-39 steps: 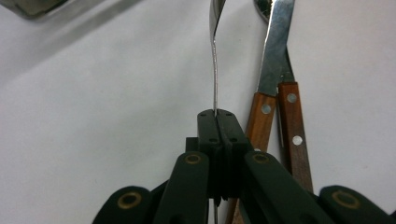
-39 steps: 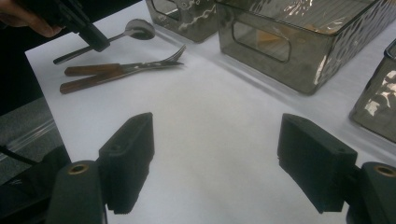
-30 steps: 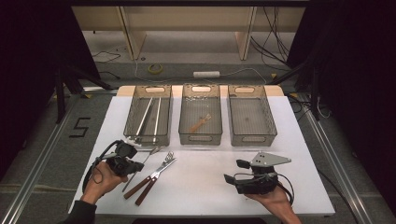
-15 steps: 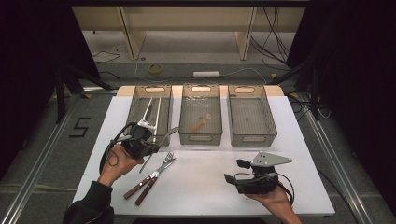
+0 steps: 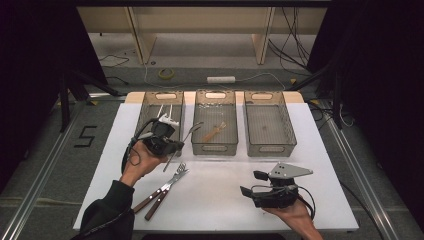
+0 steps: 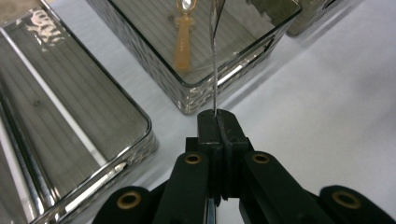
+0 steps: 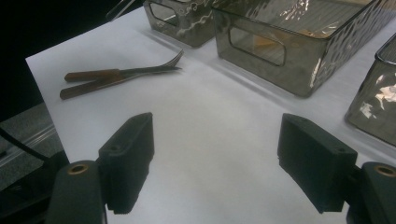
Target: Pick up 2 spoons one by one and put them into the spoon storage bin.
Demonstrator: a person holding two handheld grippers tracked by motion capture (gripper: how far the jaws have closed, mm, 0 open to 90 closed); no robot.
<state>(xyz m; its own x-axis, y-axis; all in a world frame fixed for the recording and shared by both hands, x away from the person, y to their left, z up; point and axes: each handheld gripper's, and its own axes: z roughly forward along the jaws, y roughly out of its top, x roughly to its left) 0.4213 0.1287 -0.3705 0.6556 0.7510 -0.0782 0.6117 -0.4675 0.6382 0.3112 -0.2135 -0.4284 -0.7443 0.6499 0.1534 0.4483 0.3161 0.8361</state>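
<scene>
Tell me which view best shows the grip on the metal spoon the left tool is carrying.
The left gripper view: the left tool has its jaws shut on the thin metal spoon, whose bowl end reaches over the middle bin. The high view shows the spoon small, slanting from the tool toward that bin. The right gripper view adds nothing on this grip.

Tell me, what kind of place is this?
Probably a lab or test room, not a kitchen: a white table with three clear bins for sorting cutlery, loose cables on the floor, and dark curtains around.
</scene>
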